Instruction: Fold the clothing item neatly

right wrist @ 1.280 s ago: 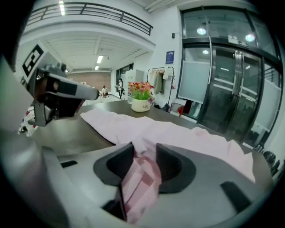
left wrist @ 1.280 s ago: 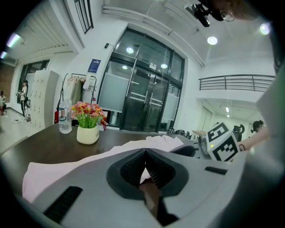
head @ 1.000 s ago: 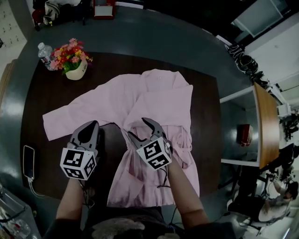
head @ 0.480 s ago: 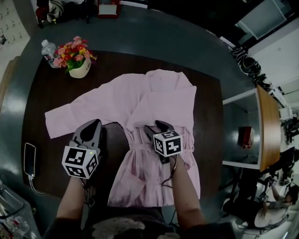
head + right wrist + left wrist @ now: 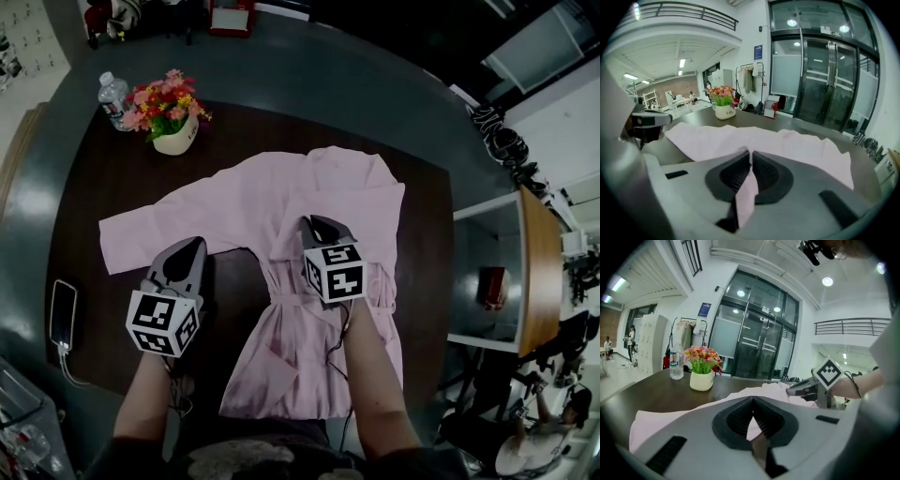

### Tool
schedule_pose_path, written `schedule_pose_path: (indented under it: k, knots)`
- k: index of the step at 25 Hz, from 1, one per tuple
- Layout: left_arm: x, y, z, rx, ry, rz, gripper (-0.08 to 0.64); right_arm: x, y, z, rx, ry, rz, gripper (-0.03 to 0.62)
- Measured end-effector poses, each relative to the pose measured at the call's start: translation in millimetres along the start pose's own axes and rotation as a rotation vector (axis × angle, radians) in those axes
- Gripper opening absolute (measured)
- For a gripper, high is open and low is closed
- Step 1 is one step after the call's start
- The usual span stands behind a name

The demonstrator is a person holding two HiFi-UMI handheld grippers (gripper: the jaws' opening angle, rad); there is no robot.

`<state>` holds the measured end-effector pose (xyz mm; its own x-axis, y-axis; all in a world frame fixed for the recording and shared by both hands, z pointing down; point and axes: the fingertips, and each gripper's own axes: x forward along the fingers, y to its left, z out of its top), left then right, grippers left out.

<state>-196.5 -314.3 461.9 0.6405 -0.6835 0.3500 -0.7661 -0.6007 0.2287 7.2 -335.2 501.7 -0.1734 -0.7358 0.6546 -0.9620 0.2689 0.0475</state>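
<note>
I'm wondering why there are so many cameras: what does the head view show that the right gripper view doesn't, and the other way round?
Only the head view: the full outline of the pink robe spread on the dark table, and a phone at the table's left edge. Only the right gripper view: the right gripper up close, its jaws having just been closing and now pinching a fold of the robe, with glass doors behind. Both: the robe, the flower pot and the left gripper.

Dark wooden table (image 5: 103, 187), glass doors (image 5: 759, 348)
</note>
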Motion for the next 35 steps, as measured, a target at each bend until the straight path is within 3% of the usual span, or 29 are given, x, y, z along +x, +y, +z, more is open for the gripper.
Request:
schedule_pose_path:
  k: [4, 7, 10, 19, 21, 27, 31, 35]
  knots:
    - [-8.5, 16.2, -1.7, -0.019, -0.003, 0.016, 0.009, 37.6, 22.0, 37.0, -0.034, -0.015, 0.052, 0.008]
    - [-13.9, 27.6, -4.3, -0.037, -0.002, 0.024, 0.009, 63.8, 53.4, 49.0, -0.05, -0.022, 0.15, 0.01]
    - [-17.9, 39.3, -7.8, -0.051, -0.003, 0.037, 0.009, 74.5, 77.4, 50.9, -0.053, -0.015, 0.206, 0.06]
    - [-49.5, 46.4, -9.0, -0.036, -0.023, 0.109, 0.009, 0.3, 75.7, 53.0, 0.008, -0.149, 0.129, 0.066]
    - [-66.3, 38.1, -6.2, -0.025, -0.04, 0.14, 0.009, -15.0, 69.4, 42.4, 0.012, -0.13, 0.105, 0.005]
    - [-139.5, -14.3, -8.5, -0.03, -0.074, 0.206, 0.009, -13.3, 61.5, -16.3, -0.026, -0.019, 0.07, 0.0]
    - [-176.9, -19.0, -18.5, -0.019, -0.074, 0.261, 0.009, 9.6, 69.2, -20.9, -0.027, 0.023, 0.07, 0.0]
    - [-193.4, 1.0, -31.9, -0.019, -0.061, 0.308, 0.009, 33.0, 97.2, -16.1, -0.027, 0.004, 0.163, 0.0]
